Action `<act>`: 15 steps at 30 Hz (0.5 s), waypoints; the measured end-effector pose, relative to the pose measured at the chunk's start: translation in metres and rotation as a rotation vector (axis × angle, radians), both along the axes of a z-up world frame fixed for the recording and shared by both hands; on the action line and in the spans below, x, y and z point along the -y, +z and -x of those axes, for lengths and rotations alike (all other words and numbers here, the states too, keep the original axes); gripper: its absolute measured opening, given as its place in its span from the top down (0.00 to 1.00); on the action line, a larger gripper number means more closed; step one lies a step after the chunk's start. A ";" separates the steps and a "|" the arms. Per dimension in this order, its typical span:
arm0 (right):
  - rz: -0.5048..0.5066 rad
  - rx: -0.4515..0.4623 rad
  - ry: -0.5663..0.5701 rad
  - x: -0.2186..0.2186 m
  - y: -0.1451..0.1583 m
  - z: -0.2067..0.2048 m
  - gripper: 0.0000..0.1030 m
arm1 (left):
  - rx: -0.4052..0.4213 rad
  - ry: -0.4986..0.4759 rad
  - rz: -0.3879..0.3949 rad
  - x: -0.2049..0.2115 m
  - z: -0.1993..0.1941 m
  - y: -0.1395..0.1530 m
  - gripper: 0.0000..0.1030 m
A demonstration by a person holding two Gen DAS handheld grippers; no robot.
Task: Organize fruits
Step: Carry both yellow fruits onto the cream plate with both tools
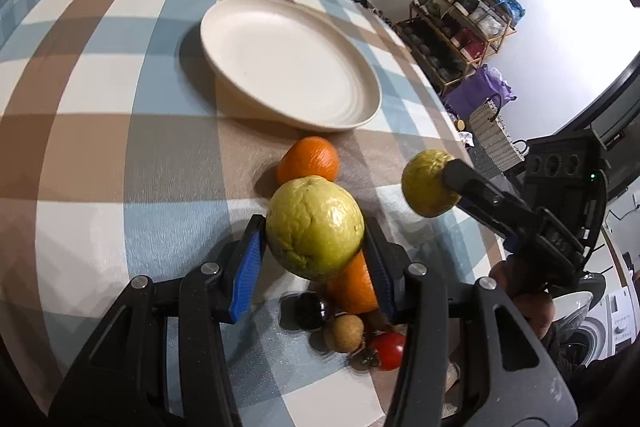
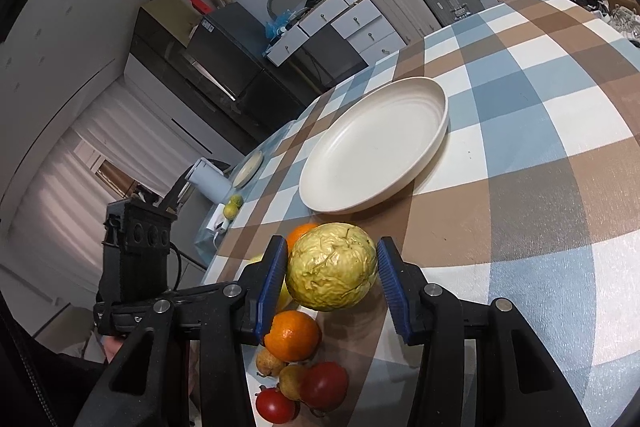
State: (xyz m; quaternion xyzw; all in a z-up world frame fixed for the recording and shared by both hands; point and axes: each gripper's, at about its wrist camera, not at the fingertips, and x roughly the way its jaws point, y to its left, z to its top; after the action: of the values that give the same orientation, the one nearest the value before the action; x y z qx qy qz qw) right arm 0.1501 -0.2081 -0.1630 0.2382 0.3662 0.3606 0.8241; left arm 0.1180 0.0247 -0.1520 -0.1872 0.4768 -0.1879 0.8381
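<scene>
My left gripper (image 1: 316, 247) is shut on a green-yellow guava (image 1: 315, 227) and holds it above the checked tablecloth. My right gripper (image 2: 332, 273) is shut on a wrinkled yellow guava (image 2: 333, 265), which also shows in the left wrist view (image 1: 428, 183). Both are held short of the empty cream plate (image 1: 320, 115) (image 2: 436, 131). On the cloth lie two oranges (image 1: 309, 159) (image 2: 292, 335), two red tomatoes (image 2: 324, 385), small brown fruits (image 1: 344, 333) and a dark fruit (image 1: 311, 309).
The table edge runs close on the right in the left wrist view (image 1: 452, 115). A shoe rack (image 1: 460, 27) and bags stand beyond it. In the right wrist view a white jug (image 2: 208, 181), a small plate (image 2: 248, 169) and green fruits (image 2: 232, 207) sit on the far left.
</scene>
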 end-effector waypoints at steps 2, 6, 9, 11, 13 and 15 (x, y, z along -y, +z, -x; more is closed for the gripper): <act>-0.009 0.006 0.006 -0.001 0.001 0.000 0.54 | 0.021 -0.002 -0.002 0.000 -0.001 0.007 0.56; -0.017 0.002 0.012 -0.004 0.001 -0.005 0.54 | 0.068 -0.004 0.002 -0.003 -0.006 0.025 0.56; -0.021 0.009 0.011 -0.005 0.004 -0.009 0.54 | 0.097 0.001 0.012 -0.004 -0.012 0.034 0.56; -0.020 0.015 0.010 -0.006 0.006 -0.011 0.54 | 0.105 0.003 0.021 -0.004 -0.019 0.038 0.56; -0.019 0.022 0.012 -0.007 0.009 -0.015 0.54 | 0.107 0.005 0.020 -0.004 -0.026 0.042 0.56; -0.020 0.025 0.024 -0.009 0.013 -0.020 0.54 | 0.108 0.005 0.026 -0.005 -0.033 0.046 0.56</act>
State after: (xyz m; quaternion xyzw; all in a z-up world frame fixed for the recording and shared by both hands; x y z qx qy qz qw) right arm 0.1704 -0.1993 -0.1504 0.2374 0.3550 0.3769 0.8219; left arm 0.1514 0.0294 -0.1063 -0.1888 0.4280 -0.2016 0.8605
